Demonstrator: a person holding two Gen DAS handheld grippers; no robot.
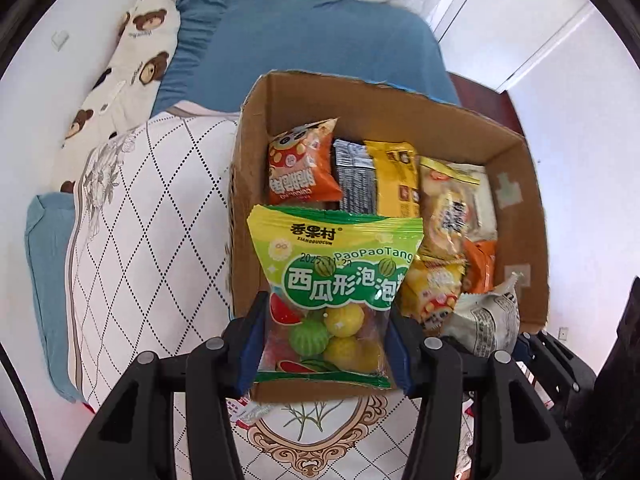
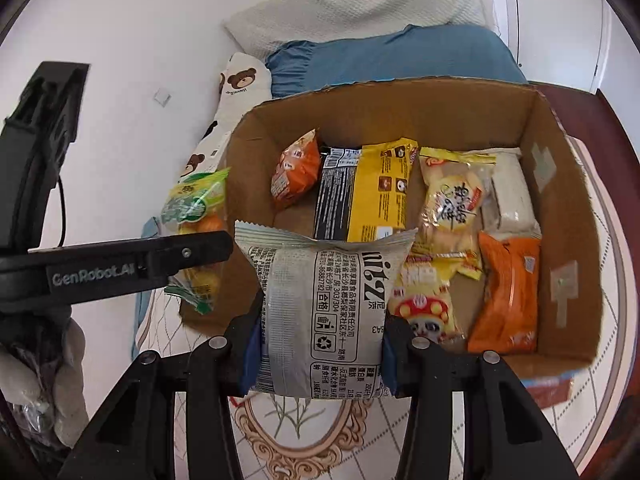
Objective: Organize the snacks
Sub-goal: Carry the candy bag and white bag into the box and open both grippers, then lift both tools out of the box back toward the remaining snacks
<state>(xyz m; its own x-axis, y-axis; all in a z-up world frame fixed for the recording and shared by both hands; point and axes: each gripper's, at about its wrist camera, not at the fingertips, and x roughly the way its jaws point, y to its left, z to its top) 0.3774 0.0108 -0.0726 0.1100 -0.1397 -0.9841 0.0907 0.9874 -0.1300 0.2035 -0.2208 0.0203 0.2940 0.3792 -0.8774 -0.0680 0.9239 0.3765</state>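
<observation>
The cardboard box point(image 2: 568, 208) on the bed already holds most of the snacks, laid in rows across the middle of both frames. The left hand-held gripper point(image 1: 326, 344) is clamped on the green candy bag point(image 1: 334, 276), the right hand-held gripper point(image 2: 320, 344) on the grey packet point(image 2: 320, 304), both at the box's near edge. Judging by this, only these two remain to be dropped in.

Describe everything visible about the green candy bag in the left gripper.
The candy bag is glossy plastic, yellow-green on top with white Chinese lettering on a green band, clear below, showing round yellow and watermelon-striped candies. It stands upright, sealed, pinched at its lower sides by the left gripper. It hangs at the near left corner of the cardboard box; the side view shows it outside the left wall.
</observation>
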